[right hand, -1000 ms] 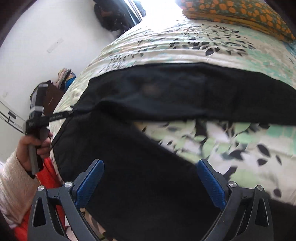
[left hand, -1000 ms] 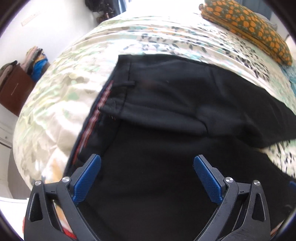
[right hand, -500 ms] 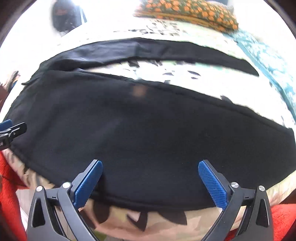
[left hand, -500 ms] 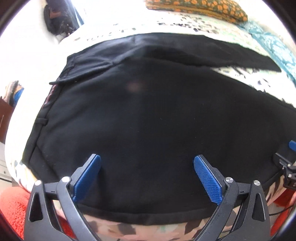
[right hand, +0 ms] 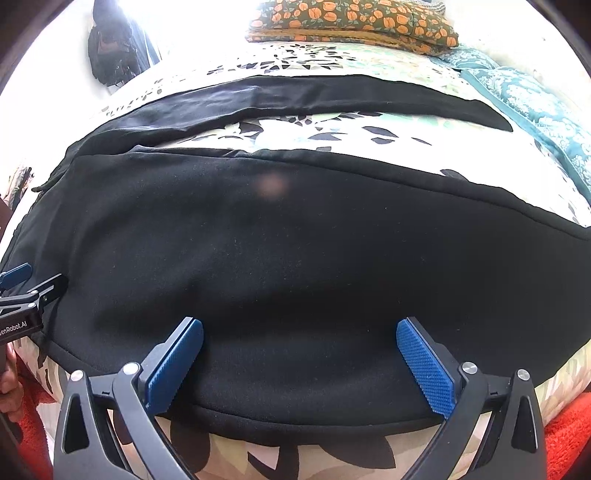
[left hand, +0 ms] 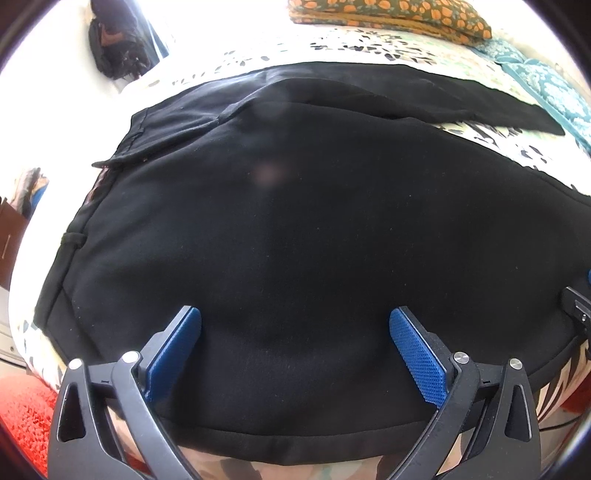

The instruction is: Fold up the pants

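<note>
Black pants (left hand: pixel 295 229) lie spread across a leaf-patterned bed (left hand: pixel 369 48), waistband to the left, two legs running right with a gap between them (right hand: pixel 295 133). My left gripper (left hand: pixel 293 343) is open and empty, low over the near leg close to the waist. My right gripper (right hand: pixel 299 354) is open and empty over the near leg (right hand: pixel 295 258) further along, close to its front edge. The left gripper's tip also shows in the right wrist view (right hand: pixel 22 291); the right gripper's tip shows in the left wrist view (left hand: pixel 578 306).
An orange-flowered pillow (right hand: pixel 351 22) and a teal patterned cloth (right hand: pixel 535 103) lie at the far right of the bed. A dark bag (left hand: pixel 114 44) hangs at the back left. Red rug (left hand: pixel 22 413) lies below the bed's front edge.
Both grippers pulled back from the far leg and waist toward the bed's front edge and now hover low over the near leg. The jaws stayed open throughout.
</note>
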Action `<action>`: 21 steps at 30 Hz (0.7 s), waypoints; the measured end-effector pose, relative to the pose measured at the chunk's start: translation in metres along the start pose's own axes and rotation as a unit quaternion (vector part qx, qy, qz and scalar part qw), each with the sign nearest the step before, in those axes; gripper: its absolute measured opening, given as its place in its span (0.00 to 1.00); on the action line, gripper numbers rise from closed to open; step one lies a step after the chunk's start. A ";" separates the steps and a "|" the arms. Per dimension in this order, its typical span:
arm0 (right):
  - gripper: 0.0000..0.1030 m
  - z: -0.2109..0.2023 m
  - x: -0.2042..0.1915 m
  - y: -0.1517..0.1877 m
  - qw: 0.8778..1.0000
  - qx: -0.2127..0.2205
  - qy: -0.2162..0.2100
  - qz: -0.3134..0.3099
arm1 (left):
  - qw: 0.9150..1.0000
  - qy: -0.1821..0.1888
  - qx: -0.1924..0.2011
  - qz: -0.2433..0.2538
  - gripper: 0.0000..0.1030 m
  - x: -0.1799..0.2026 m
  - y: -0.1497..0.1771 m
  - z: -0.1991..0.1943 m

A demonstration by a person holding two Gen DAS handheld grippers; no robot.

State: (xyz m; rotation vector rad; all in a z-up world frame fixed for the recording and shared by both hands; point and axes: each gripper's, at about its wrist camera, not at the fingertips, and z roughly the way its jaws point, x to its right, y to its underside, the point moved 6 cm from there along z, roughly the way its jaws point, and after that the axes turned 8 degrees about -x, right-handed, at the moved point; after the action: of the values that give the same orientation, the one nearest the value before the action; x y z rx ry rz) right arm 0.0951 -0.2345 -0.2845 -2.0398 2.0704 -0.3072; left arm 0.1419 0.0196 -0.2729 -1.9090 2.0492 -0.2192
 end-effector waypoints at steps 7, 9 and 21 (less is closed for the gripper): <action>1.00 -0.005 0.095 -0.025 0.997 -0.040 -0.015 0.065 | 1.000 0.008 0.003 0.010 0.99 -0.004 0.002 0.000; 1.00 -0.008 0.149 -0.035 0.994 -0.036 -0.038 0.100 | 1.000 0.006 0.004 0.010 1.00 -0.004 0.001 0.000; 1.00 -0.054 0.365 -0.022 0.937 0.077 0.014 0.342 | 1.000 0.006 0.005 -0.004 1.00 -0.001 0.004 -0.009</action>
State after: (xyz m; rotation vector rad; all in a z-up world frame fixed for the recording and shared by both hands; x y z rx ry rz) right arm 0.0946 -0.6002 -0.2295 -1.1269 2.5126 -0.3505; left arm 0.1350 0.0198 -0.2654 -1.9153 2.0448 -0.2426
